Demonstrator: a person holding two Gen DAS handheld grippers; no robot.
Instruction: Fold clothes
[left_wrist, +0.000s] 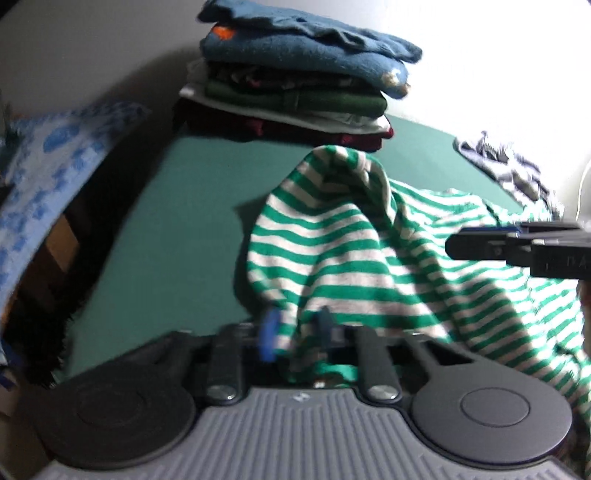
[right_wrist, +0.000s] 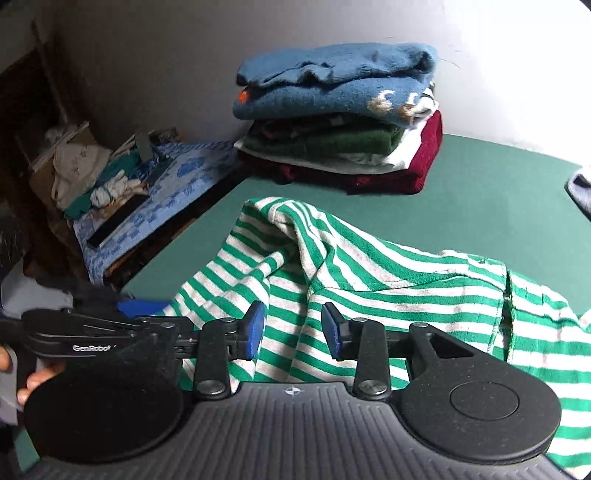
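Note:
A green-and-white striped shirt (left_wrist: 369, 251) (right_wrist: 388, 280) lies crumpled on the green table (left_wrist: 166, 221) (right_wrist: 480, 184). My left gripper (left_wrist: 295, 330) is at the shirt's near left edge, and a bunched fold of the striped cloth fills the gap between its blurred blue pads. In the right wrist view it (right_wrist: 144, 312) comes in from the left, held by a hand (right_wrist: 37, 376). My right gripper (right_wrist: 293, 330) stands open just above the shirt's near middle, its pads clear of the cloth. From the left wrist view it (left_wrist: 454, 243) reaches in from the right over the shirt.
A tall stack of folded clothes (left_wrist: 295, 74) (right_wrist: 332, 122), blue sweater on top, stands at the table's far side by the wall. A grey and dark striped garment (left_wrist: 506, 166) (right_wrist: 580, 188) lies at the far right. Left of the table is a blue-patterned cloth (left_wrist: 48, 177) (right_wrist: 166, 192) with clutter.

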